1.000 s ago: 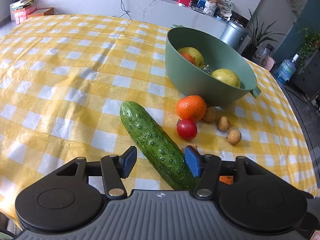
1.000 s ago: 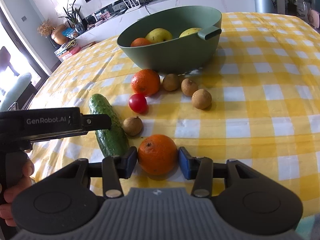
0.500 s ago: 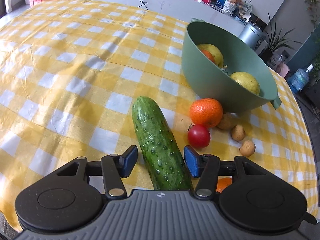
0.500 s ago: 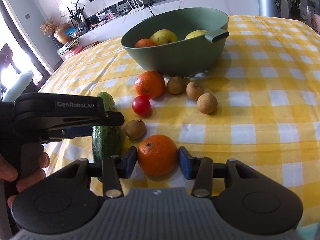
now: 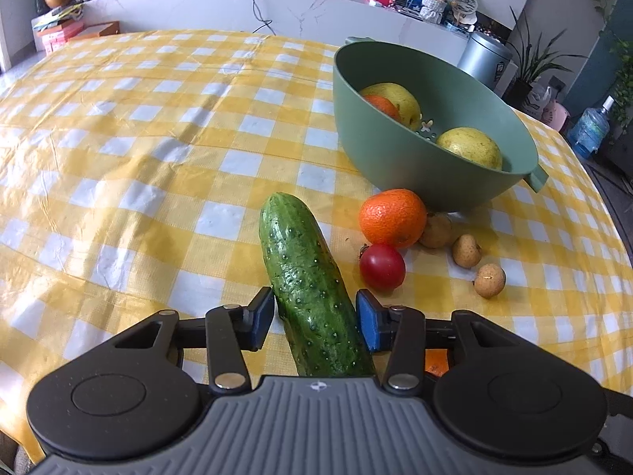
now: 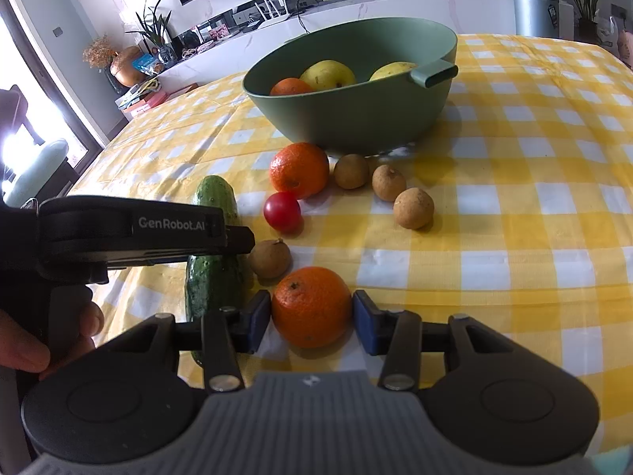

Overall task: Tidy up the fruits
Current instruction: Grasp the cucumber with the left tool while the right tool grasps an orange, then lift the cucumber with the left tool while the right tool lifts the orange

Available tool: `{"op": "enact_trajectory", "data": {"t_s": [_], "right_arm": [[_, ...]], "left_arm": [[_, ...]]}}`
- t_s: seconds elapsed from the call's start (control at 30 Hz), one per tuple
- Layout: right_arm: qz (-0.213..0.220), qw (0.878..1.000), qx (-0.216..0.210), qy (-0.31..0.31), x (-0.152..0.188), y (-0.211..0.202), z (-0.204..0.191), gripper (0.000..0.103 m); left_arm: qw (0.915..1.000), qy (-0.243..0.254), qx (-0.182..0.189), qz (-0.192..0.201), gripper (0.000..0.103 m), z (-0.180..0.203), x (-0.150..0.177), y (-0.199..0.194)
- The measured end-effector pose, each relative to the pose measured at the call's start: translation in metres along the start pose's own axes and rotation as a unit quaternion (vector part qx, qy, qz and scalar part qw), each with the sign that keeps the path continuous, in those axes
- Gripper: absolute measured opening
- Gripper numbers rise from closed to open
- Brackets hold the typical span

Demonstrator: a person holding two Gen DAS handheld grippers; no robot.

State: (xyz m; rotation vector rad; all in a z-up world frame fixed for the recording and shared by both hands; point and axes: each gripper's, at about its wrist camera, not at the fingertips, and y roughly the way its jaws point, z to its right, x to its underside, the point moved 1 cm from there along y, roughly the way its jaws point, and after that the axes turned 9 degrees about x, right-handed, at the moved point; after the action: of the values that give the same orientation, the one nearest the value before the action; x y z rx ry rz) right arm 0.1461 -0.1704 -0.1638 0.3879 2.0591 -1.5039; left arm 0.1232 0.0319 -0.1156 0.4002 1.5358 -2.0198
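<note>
The only text that can be read is "GenRobot.AI", in pale letters on the black side of the left claw (image 6: 237, 243), seen in the right wrist view just left of the cucumber (image 6: 215, 277). A small round cross-mark logo stands on the grey ribbed body of each claw, but it carries no letters. The boxes and packages on the far shelf behind the green bowl (image 5: 395, 166) are too small and blurred to read.

1. One cucumber (image 6: 213, 277);
2. Three oranges: two on the bench (image 6: 514, 237), one in the bowl (image 6: 356, 118);
3. One tomato (image 6: 282, 211);
4. Four small brown fruits;
5. Two yellow fruits in the bowl.
</note>
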Motion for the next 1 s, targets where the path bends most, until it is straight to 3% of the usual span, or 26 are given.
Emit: {"op": "enact_trajectory", "data": {"t_s": [0.6, 1.0], "right_arm": [[0.001, 1.0, -0.003, 0.021, -0.001, -0.004, 0.006, 0.042], [0.019, 1.0, -0.002, 0.014, 0.002, -0.013, 0.005, 0.042]], "left_arm": [[0.9996, 0.005, 0.022, 0.019, 0.048, -0.002, 0.001, -0.028], [0.998, 0.017, 0.032, 0.052, 0.045, 0.004, -0.002, -0.058]]}}
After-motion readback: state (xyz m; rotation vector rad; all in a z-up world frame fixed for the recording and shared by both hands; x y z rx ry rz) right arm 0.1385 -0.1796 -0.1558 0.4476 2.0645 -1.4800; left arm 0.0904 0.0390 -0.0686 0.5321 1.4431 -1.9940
